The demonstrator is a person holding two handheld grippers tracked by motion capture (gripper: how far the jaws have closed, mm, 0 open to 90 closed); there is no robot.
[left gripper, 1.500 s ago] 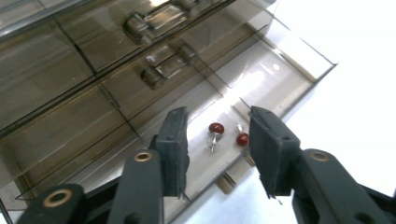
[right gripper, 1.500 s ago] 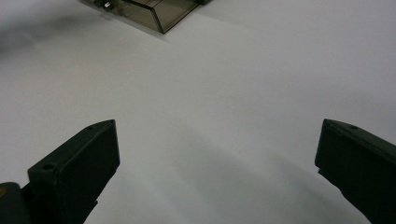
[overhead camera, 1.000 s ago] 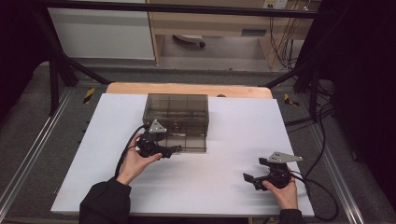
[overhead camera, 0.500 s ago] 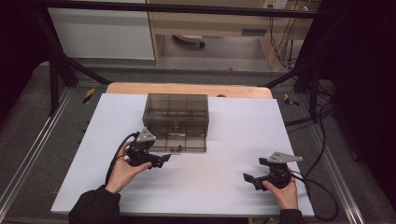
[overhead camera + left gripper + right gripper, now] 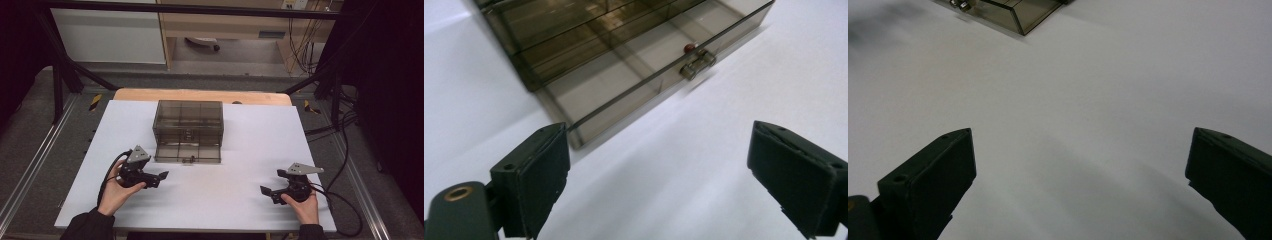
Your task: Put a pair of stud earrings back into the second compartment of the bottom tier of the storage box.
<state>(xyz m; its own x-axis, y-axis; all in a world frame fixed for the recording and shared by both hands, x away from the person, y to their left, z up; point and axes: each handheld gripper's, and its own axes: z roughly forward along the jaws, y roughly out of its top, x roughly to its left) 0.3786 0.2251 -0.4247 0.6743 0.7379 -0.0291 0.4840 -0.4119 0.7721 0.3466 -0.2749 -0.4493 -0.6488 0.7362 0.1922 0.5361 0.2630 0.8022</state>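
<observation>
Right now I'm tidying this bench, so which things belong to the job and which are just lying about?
Job:
- smoky drawer box
- its bottom drawer, pulled out
- left gripper, jaws just opened, empty
- right gripper, open

Lying about:
- cables behind the table

Even overhead light falls on my white table top (image 5: 210, 200), bright against the dim, nearly black surroundings. The smoky drawer box (image 5: 188, 131) throws a soft shadow just in front of itself. In my right gripper view a blurred dark smear sits left of the box corner (image 5: 1023, 15); my jaws there look soft-edged.
</observation>
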